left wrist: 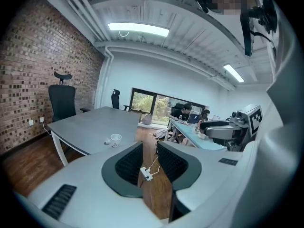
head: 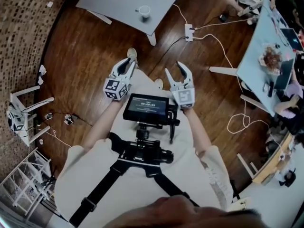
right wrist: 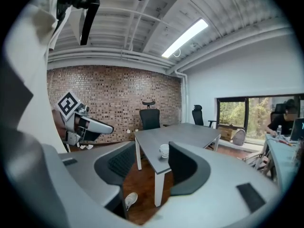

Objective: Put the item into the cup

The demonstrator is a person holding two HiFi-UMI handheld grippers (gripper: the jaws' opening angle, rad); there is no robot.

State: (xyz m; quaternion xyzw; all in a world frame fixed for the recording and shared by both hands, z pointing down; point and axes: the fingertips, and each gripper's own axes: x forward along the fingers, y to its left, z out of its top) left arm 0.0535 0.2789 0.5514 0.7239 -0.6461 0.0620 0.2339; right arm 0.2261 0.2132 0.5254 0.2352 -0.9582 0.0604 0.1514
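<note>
A person stands on a wood floor, well short of a grey table (head: 118, 4), holding two grippers out ahead. The left gripper (head: 129, 64) and the right gripper (head: 175, 70) both have their jaws apart, with nothing between them.

A white cup (head: 144, 11) stands on the table near its closest corner. A small pale item (left wrist: 106, 142) lies just beside the cup, too small to identify.

Likely risks: so small an item may slip from the jaws, and a nudge could push the cup off the table's edge. A power strip (head: 189, 32) lies on the floor right of the table and could trip the person. A black office chair (left wrist: 61, 101) stands behind the table.
</note>
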